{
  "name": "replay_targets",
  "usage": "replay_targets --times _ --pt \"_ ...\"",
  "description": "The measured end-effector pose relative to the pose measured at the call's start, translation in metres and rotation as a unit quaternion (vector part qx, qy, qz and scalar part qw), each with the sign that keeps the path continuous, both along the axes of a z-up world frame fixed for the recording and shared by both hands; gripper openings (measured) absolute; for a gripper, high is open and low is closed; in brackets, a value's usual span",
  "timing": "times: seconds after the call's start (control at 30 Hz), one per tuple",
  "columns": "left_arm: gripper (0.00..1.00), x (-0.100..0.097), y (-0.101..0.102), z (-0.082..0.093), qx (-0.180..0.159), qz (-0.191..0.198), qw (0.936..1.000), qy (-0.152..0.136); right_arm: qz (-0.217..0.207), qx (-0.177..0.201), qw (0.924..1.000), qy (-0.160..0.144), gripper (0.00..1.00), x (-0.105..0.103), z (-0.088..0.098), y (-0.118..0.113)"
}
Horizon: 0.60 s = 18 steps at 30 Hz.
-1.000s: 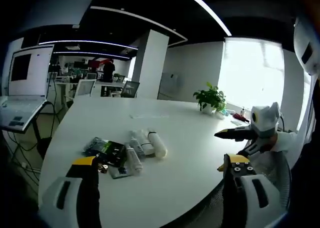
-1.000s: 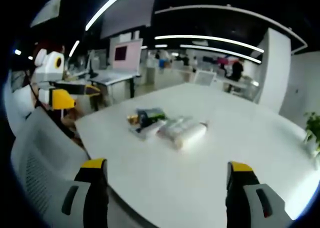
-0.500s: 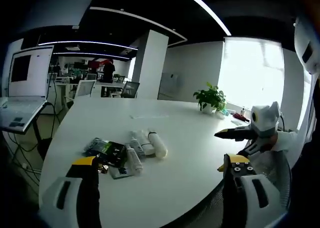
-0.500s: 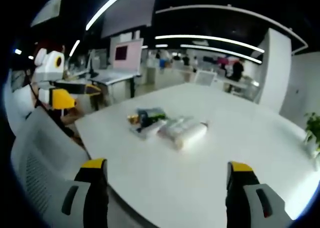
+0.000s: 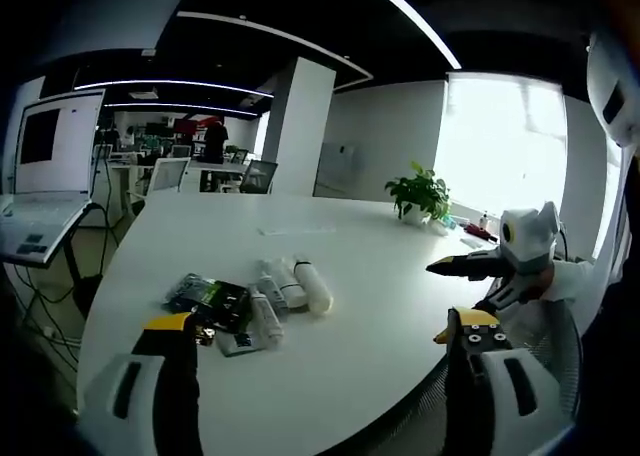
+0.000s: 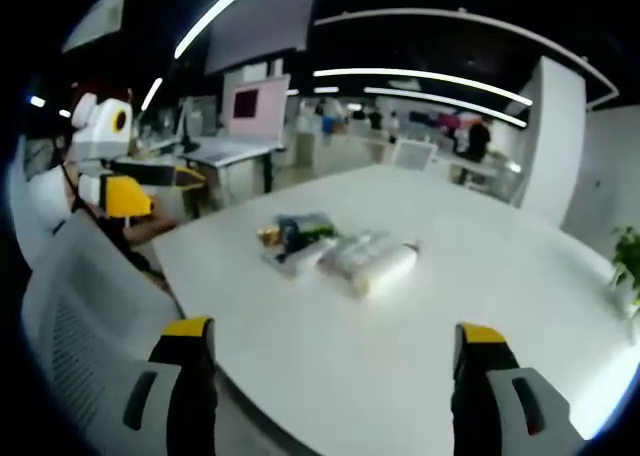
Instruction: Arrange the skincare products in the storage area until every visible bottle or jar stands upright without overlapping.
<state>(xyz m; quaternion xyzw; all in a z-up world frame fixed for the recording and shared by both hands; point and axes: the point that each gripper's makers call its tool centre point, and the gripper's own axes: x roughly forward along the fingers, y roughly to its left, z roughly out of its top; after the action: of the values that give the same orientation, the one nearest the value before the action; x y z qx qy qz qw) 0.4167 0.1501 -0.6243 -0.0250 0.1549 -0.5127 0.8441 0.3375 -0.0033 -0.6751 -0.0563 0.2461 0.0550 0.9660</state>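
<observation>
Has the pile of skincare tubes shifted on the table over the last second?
No. The tubes lie in the same cluster beside the dark packets, holding their place relative to the potted plant; only slight camera drift.

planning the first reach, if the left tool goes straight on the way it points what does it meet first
Probably the white table short of the lying tubes; the left tool is open and depth is unclear.

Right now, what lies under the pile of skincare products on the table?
The skincare products lie flat, directly on the bare white table. No tray or mat shows around them. Whatever sits beneath the dark packets is covered.
</observation>
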Motion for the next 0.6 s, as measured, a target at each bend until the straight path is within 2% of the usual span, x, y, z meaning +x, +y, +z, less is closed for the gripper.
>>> replay_targets --times 0.17,0.33,0.47,0.6 --pt "0.99 -0.002 -0.004 0.001 -0.003 -0.014 0.9999 0.003 0.008 -0.014 0.9999 0.000 1.00 0.000 0.000 0.000" --pt "0.99 -0.004 -0.007 -0.005 0.010 -0.024 0.9997 0.003 0.012 -0.010 0.9999 -0.004 1.00 0.000 0.002 0.000" --pt "0.99 -0.001 -0.006 -0.007 0.022 -0.028 0.9994 -0.006 0.018 -0.023 0.9992 -0.029 1.00 0.004 0.013 -0.002" --pt "0.99 0.004 -0.005 -0.007 0.025 -0.028 0.9993 -0.007 0.016 -0.023 0.9992 -0.027 1.00 0.007 0.013 -0.002"
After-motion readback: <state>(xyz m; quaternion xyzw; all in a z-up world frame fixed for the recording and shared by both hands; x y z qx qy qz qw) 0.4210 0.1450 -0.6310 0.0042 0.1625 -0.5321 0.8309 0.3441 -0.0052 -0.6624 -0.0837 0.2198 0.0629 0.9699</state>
